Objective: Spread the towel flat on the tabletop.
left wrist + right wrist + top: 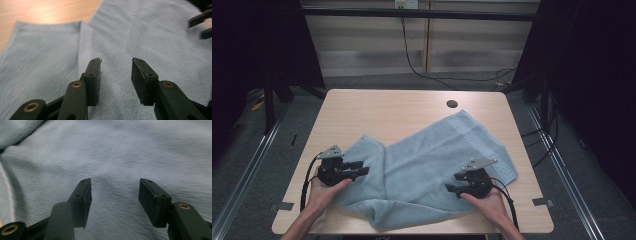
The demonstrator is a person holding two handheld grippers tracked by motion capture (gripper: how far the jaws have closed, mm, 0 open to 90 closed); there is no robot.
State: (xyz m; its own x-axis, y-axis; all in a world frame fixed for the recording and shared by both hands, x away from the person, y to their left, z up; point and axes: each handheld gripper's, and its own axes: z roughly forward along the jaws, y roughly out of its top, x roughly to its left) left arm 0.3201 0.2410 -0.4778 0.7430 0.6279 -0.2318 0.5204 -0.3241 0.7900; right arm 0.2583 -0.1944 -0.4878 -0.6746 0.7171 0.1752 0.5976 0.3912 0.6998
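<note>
A light blue towel (432,160) lies rumpled and partly folded across the near half of the wooden table (377,110). My left gripper (362,168) rests at the towel's left edge, pointing right, open, with nothing between its jaws. In the left gripper view the left gripper (116,62) hovers just over the towel (140,35). My right gripper (450,188) sits over the towel's right part, pointing left, open and empty. The right gripper view has the right gripper (115,183) close above the towel's pile (130,150).
A round cable hole (452,104) is in the table near its far edge. Bare wood lies beyond the towel at the back left. Black cables (412,60) run over the floor behind the table. The right gripper's jaws (201,25) appear in the left gripper view.
</note>
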